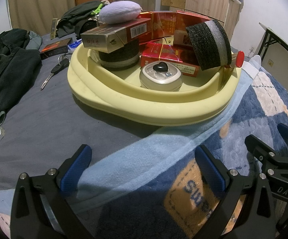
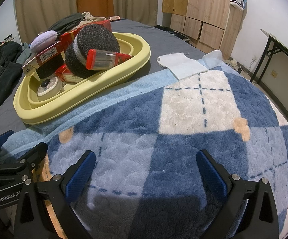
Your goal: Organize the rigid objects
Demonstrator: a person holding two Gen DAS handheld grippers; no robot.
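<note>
A: Now, basin position?

B: The pale yellow basin (image 1: 148, 107) sits on the bed, its near rim resting on the light-blue edge of the plaid blanket (image 2: 183, 119), its far side over the grey sheet (image 1: 44, 109).

A: Contents?

B: In the basin: red cigarette boxes (image 1: 169, 53) stacked and leaning, a black foam roll (image 1: 209, 43) tilted at the basin's right side, a second foam roll (image 1: 120, 57) at its left under a gold-ended box (image 1: 114, 36). A lilac pouch (image 1: 120, 12) lies on top of that box. A round tin (image 1: 161, 75) with a black heart-shaped piece (image 1: 160, 66) on its lid sits on the basin floor at the front. A red-capped clear tube (image 2: 104, 59) lies across the right rim.

A: Outside the basin?

B: Left of it, on the sheet: a key (image 1: 54, 71), a dark box (image 1: 56, 47), dark clothes (image 1: 8, 63).

A: Tools?

B: The left tool (image 1: 144, 169) is spread wide, nothing between its blue pads, in front of the basin. The right tool (image 2: 146, 175) is likewise spread and empty, over the blanket to the basin's right.
</note>
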